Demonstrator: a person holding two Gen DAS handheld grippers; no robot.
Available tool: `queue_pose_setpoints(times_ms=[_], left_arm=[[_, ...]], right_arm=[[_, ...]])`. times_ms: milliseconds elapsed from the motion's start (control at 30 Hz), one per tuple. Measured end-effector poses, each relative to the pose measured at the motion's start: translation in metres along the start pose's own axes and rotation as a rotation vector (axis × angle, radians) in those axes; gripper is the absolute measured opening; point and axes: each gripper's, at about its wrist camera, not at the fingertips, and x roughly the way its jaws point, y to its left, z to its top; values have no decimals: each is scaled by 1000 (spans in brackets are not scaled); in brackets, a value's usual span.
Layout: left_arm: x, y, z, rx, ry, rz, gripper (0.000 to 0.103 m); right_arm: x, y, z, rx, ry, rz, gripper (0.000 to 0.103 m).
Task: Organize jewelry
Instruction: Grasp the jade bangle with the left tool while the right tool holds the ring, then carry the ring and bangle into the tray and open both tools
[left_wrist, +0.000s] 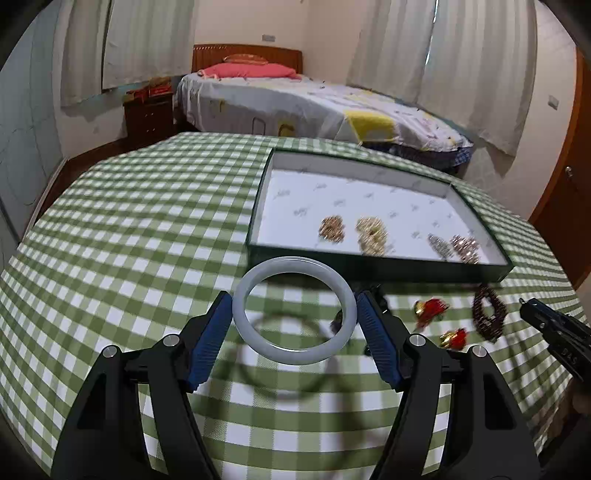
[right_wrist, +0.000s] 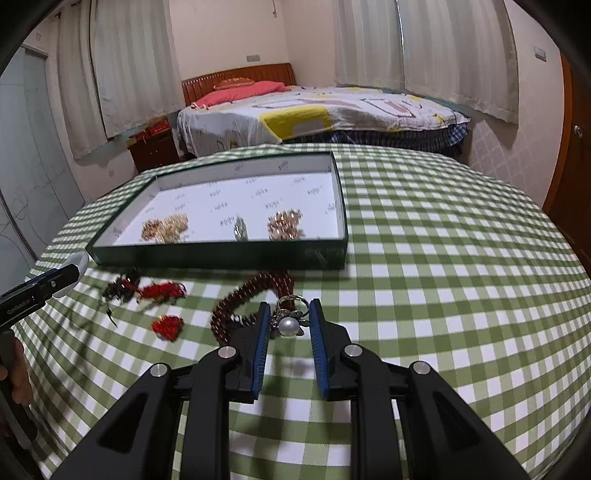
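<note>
pale jade-coloured bangle sits clamped across its width between the blue pads of the left gripper, held flat so the ring lies open to the cloth below; its shadow falls on the checks underneath, so i judge it is lifted clear of the table. the jaws stand fairly wide only because the bangle is wide, one pad pressing on each side of it.

the right gripper is nearly closed on a pearl ring, the pearl facing back toward the camera and the band poking out ahead of the fingertips. a small piece like that needs a narrow pinch.

just ahead of the right gripper and to its left, a dark red bead string lies in a loose coil on the green checked tablecloth. further left are two red knotted charms and a dark tangled piece, all not yet sorted.

beyond them, the dark green tray with its white printed lining holds several gold and silver clusters near its front edge. it looks like both held pieces are bound for that tray, directly ahead of the left gripper.

far behind stands a bed against curtained windows.
</note>
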Motion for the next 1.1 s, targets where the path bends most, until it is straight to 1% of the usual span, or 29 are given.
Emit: queue_pose_setpoints(times_ms=[200,367,533,733,833,933,1067,1100], left_arm=[[-12,-12,19,11,-50,-34,68],[-13,-23,38,20,-87,-58,68],[-7,-31,56,32,-125,-71,68],[15,-36,81,36,-162,-60,68],[33,-35,93,29,-165,-48,68],[57,-35,102,33,-152,-28,68],[89,-31,109,25,-95,-16,68],[100,-29,111,18,-70,-13,68]], right_arm=[[-6,4,23,-4,-56,6,22],[-7,7,44,-12,-103,14,22],[-2,12,69,-25,-154,20,22],[14,13,96,-35,-200,20,22],[27,11,105,-36,-208,20,22],[45,9,110,-41,-197,16,22],[73,6,112,-38,-152,16,22],[77,6,112,-37,-142,17,22]])
